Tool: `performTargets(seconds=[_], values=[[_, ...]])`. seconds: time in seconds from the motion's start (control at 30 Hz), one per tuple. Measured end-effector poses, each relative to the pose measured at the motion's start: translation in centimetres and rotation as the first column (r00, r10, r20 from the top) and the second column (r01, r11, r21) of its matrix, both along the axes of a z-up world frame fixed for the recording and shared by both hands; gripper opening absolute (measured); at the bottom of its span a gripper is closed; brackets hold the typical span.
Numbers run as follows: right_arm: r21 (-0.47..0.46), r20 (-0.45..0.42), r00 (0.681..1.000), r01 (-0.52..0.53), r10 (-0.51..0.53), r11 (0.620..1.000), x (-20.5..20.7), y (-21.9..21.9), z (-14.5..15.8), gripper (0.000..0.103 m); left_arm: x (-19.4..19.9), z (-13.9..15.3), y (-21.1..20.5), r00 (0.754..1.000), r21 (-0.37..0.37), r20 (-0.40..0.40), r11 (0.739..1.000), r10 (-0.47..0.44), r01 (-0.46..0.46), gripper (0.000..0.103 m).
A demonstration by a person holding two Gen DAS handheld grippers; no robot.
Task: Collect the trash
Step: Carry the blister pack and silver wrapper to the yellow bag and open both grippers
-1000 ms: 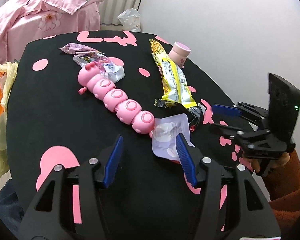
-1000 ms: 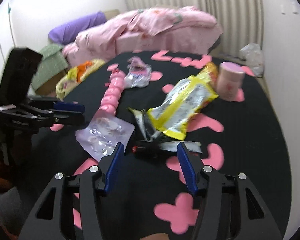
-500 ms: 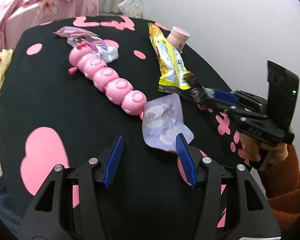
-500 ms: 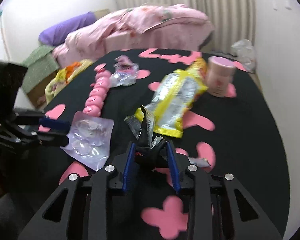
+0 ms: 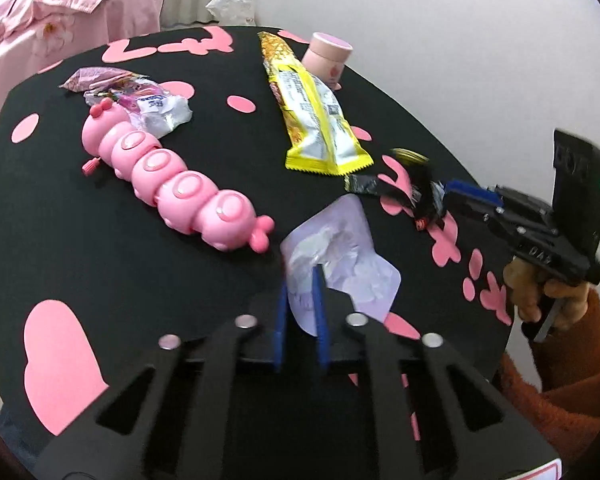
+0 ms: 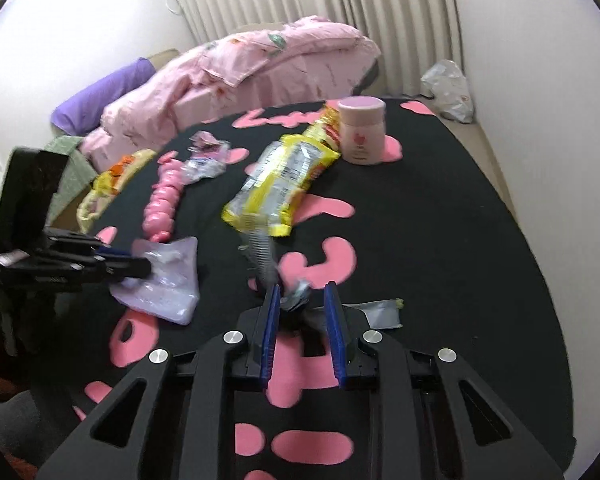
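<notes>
Tablecloth (image 5: 80,248), black with pink shapes; left tool (image 5: 300,276) grips pouch (image 5: 364,264), right tool (image 6: 300,292) closing on wrapper (image 6: 296,296).

Left gripper (image 5: 300,296) jaws pinch the pale plastic wrapper (image 5: 340,256).

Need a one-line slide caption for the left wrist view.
Left claw shut on pale purple wrapper; right claw closing on dark wrapper.

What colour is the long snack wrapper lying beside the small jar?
Yellow with silver, clearest in the left wrist view: long snack wrapper, small jar.
</notes>
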State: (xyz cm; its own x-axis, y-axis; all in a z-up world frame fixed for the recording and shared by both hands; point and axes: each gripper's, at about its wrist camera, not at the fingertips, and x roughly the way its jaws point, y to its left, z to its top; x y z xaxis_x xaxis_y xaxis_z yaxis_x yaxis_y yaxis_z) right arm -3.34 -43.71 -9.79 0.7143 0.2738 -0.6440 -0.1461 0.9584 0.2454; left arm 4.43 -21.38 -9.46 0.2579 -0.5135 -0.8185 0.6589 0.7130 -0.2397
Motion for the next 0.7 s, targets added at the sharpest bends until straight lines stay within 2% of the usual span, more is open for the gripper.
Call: performTargets(seconds=[0.07, 0.1, 0.13, 0.33, 0.43, 0.5, 0.53, 0.63, 0.7], values=[[-0.008, 0.022, 1.0, -0.018, 0.018, 1.0, -0.3, 0.4, 0.4, 0.032, -0.5, 0.5, 0.2, 1.0, -0.012, 0.023, 1.0, 0.01, -0.01, 0.004], [-0.026, 0.026, 0.999, -0.023, 0.024, 0.999, -0.4, 0.7, 0.5, 0.047, -0.6, 0.8, 0.4, 0.999, -0.018, 0.033, 1.0, 0.016, -0.015, 0.003], [-0.047, 0.03, 0.999, -0.037, 0.039, 0.998, -0.4, 1.0, 0.6, 0.05, -0.7, 1.3, 0.7, 0.998, -0.026, 0.048, 0.999, 0.028, -0.027, 0.003], [-0.169, 0.0, 0.997, -0.07, 0.071, 0.983, 0.6, 2.2, 0.1, 0.05, -0.9, 3.0, 2.3, 0.992, -0.067, 0.093, 0.995, 0.083, -0.077, 0.002], [-0.185, -0.043, 0.992, -0.122, 0.116, 0.975, 1.6, 2.9, -0.7, 0.05, -0.6, 3.2, 3.0, 0.99, -0.081, 0.086, 0.991, 0.114, -0.107, 0.002], [-0.229, -0.076, 0.987, -0.156, 0.142, 0.961, 2.1, 3.8, -1.6, 0.05, -0.4, 3.2, 3.7, 0.988, -0.094, 0.075, 0.987, 0.136, -0.129, 0.002], [-0.234, -0.074, 0.989, -0.142, 0.128, 0.962, 2.2, 3.7, -1.6, 0.049, -0.4, 3.2, 4.0, 0.987, -0.099, 0.071, 0.986, 0.144, -0.137, 0.002], [-0.163, -0.087, 0.993, -0.087, 0.074, 0.983, 2.3, 2.3, -1.5, 0.032, -0.3, 3.3, 4.9, 0.983, -0.119, 0.069, 0.98, 0.169, -0.16, 0.002], [-0.15, -0.077, 0.996, -0.045, 0.033, 0.988, 2.1, 1.5, -1.2, 0.027, -0.3, 3.6, 5.5, 0.98, -0.14, 0.066, 0.974, 0.187, -0.176, 0.002]])
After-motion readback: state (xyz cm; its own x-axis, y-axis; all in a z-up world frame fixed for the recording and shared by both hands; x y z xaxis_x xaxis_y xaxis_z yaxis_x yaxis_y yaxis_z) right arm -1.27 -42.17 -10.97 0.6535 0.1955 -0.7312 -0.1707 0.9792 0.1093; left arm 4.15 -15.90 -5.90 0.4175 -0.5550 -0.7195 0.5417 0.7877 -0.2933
